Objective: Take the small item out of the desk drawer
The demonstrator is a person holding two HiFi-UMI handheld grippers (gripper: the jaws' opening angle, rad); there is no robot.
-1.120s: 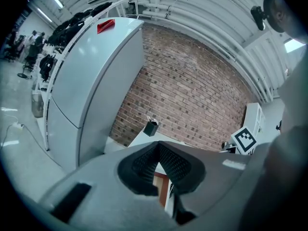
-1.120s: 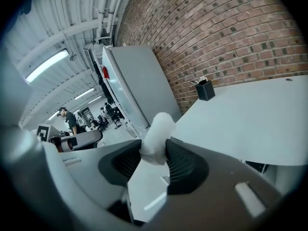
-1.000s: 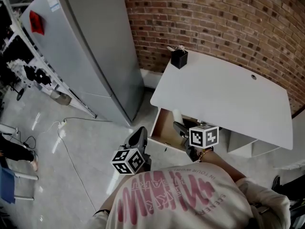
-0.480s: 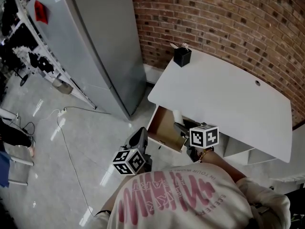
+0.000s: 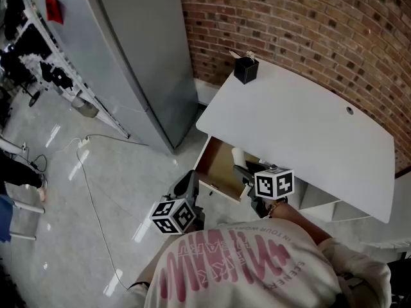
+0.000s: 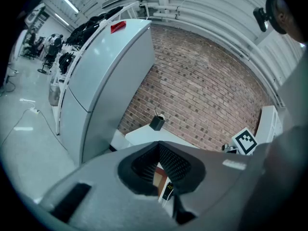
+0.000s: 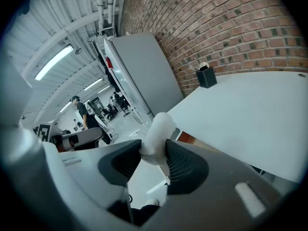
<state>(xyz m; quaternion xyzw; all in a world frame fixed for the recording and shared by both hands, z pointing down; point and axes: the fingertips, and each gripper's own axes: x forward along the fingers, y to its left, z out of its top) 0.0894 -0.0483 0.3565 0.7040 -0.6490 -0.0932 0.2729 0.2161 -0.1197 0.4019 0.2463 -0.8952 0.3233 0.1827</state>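
The white desk (image 5: 302, 127) has its drawer (image 5: 218, 165) pulled out, wooden inside showing. My right gripper (image 5: 244, 171) hangs just over the drawer's near right part, shut on a small white item (image 5: 238, 156). In the right gripper view the pads pinch that soft white item (image 7: 156, 131) at the right gripper's (image 7: 153, 153) tips, with the desk top (image 7: 240, 114) beyond. My left gripper (image 5: 187, 183) sits left of the drawer front, over the floor. In its own view the left gripper (image 6: 158, 146) has its tips together, nothing between them, and the drawer (image 6: 158, 174) shows through the slit.
A black pen holder (image 5: 246, 69) stands on the desk's far left corner. A tall grey fridge (image 5: 128, 63) stands left of the desk against the brick wall. A cable (image 5: 90, 185) trails over the floor. White shelves (image 5: 321, 197) sit under the desk's right side.
The desk and drawer have slid up and left in the head view while both grippers kept their spots. The white item stays pinched in the right jaws.
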